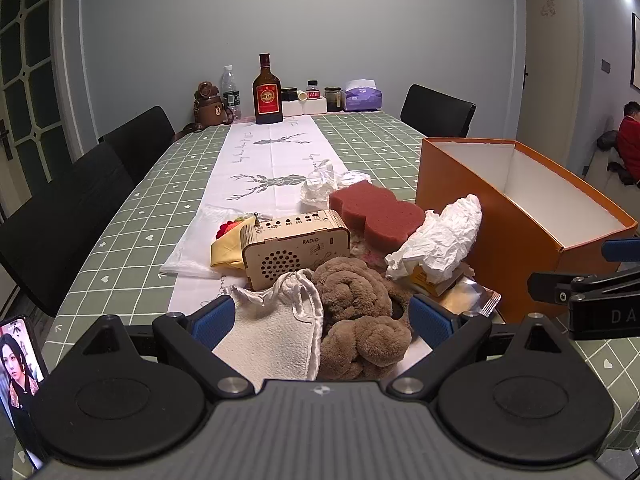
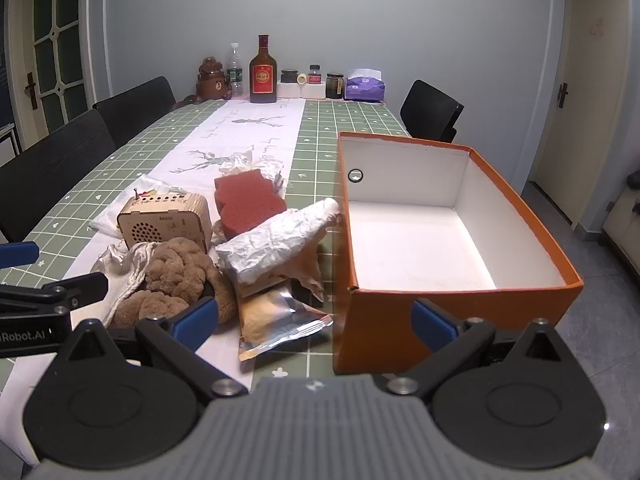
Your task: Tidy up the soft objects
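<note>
A brown plush toy (image 1: 356, 312) (image 2: 176, 268) lies on the table runner beside a white towel (image 1: 272, 340) (image 2: 124, 276). My left gripper (image 1: 323, 320) is open, one finger on either side of the towel and the plush, low over them. Behind them sit a dark red sponge (image 1: 376, 210) (image 2: 248, 200) and a crumpled white bag (image 1: 440, 236) (image 2: 276, 240). An orange box (image 1: 500, 216) (image 2: 400, 320) with a white inside stands on the right with nothing in it. My right gripper (image 2: 316, 322) is open, at the box's near left corner, holding nothing.
A wooden radio (image 1: 294, 248) (image 2: 166, 220) stands just behind the plush, with a yellow cloth (image 1: 226, 248) to its left. A foil packet (image 2: 280, 320) lies beside the box. A phone (image 1: 20, 360) stands at the near left. Bottles (image 1: 267, 92) and jars line the far end; black chairs (image 1: 80, 200) flank the table.
</note>
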Tool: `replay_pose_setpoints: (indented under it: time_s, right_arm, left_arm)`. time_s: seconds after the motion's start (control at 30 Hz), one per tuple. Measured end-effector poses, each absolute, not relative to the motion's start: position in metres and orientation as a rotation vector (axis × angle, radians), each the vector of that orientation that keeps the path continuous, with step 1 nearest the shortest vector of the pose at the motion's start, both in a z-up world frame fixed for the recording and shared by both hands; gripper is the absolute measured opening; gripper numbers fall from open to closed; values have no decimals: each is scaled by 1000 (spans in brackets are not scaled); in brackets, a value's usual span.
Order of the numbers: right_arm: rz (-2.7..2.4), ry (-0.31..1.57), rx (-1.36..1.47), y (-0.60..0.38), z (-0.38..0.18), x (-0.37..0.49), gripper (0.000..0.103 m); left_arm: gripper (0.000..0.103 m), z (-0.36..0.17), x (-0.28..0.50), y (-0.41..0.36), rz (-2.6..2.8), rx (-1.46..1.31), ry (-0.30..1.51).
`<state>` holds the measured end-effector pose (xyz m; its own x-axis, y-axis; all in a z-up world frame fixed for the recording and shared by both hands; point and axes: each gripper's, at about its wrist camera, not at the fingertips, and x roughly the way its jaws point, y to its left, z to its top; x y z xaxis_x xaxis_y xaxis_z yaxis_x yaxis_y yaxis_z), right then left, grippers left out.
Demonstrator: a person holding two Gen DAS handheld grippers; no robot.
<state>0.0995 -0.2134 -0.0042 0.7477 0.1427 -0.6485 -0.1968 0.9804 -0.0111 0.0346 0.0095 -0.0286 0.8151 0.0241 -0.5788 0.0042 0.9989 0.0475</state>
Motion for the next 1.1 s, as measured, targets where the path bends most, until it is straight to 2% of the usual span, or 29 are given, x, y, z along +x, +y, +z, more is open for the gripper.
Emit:
replay_pose_setpoints:
  time_s: [1.1]
  right_arm:
    - [199,703,-75,-208,-7,105,101]
  left_arm:
    - [103,-31,39,18,23,41,632]
